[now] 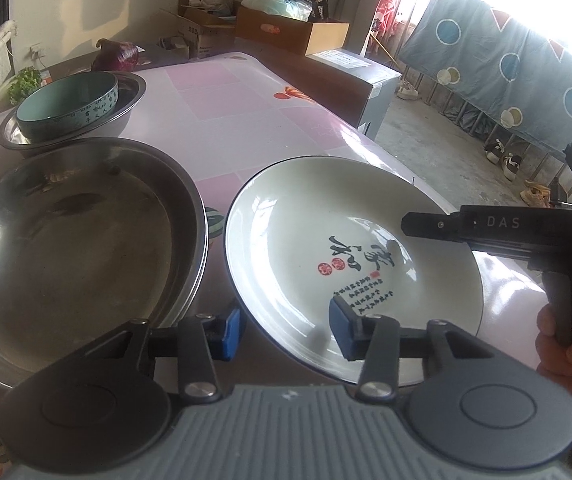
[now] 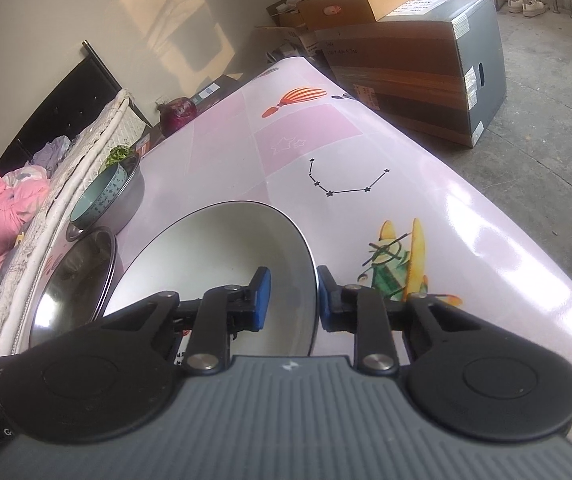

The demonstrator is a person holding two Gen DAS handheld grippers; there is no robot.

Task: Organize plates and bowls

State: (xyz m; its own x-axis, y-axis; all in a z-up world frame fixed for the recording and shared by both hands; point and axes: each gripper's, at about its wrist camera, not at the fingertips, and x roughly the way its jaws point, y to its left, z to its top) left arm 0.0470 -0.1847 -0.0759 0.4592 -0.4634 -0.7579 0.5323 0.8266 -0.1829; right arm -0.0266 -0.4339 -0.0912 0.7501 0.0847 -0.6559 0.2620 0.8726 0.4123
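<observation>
A white plate with black calligraphy and a dark rim lies on the pink tablecloth. My left gripper straddles its near-left rim, one blue pad outside and one over the inside, with a gap showing, so it is open. My right gripper is on the plate's right rim, with the outer pad against the edge and the inner pad on the sloping wall. One of its fingers reaches over the plate. Left of the plate sits a stack of large steel plates. Behind it a teal bowl rests in a steel basin.
A red onion and greens lie at the table's far-left end. Cardboard boxes stand beyond the table. The table edge drops to the concrete floor on the right. A bed runs along the left. A hand holds the right gripper.
</observation>
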